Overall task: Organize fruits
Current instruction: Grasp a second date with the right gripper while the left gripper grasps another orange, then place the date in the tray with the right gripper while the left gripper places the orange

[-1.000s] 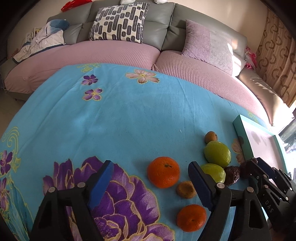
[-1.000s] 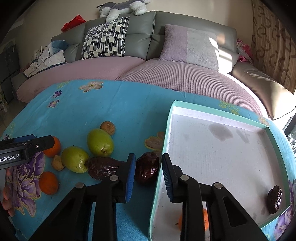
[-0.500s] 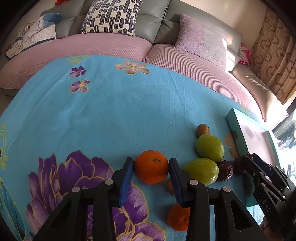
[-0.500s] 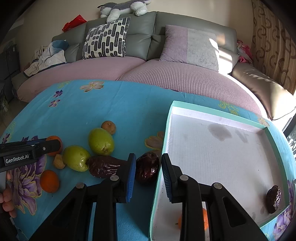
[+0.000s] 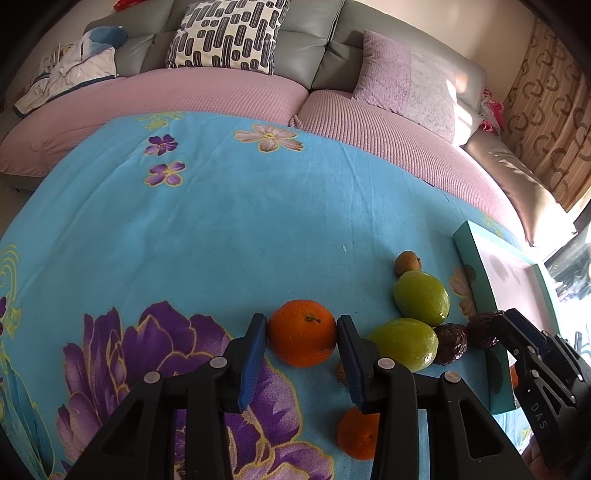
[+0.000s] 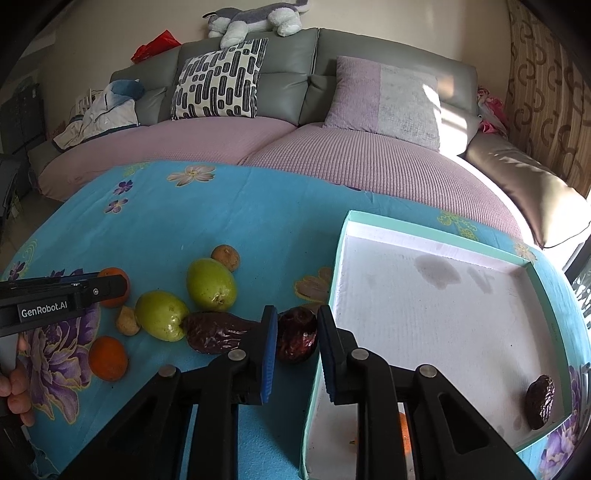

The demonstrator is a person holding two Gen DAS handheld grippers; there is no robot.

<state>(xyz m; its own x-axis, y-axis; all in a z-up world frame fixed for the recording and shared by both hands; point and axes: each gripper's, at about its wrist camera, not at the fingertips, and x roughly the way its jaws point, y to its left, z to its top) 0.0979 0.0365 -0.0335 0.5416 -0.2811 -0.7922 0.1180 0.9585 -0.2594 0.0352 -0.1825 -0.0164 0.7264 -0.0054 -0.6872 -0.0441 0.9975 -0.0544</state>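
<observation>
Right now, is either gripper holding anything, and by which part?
The left gripper pinches the round orange tangerine across its sides. The right gripper brackets a wrinkled dark-red date; contact unclear.

Black gripper (image 5: 301, 334), blue pads (image 5: 253, 363)

A grey sofa (image 6: 288, 74) spans twelve o'clock, bearing a patterned cushion (image 6: 218, 79), a lilac pillow (image 6: 384, 99) and a plush toy (image 6: 255, 16) (lying along the backrest).
</observation>
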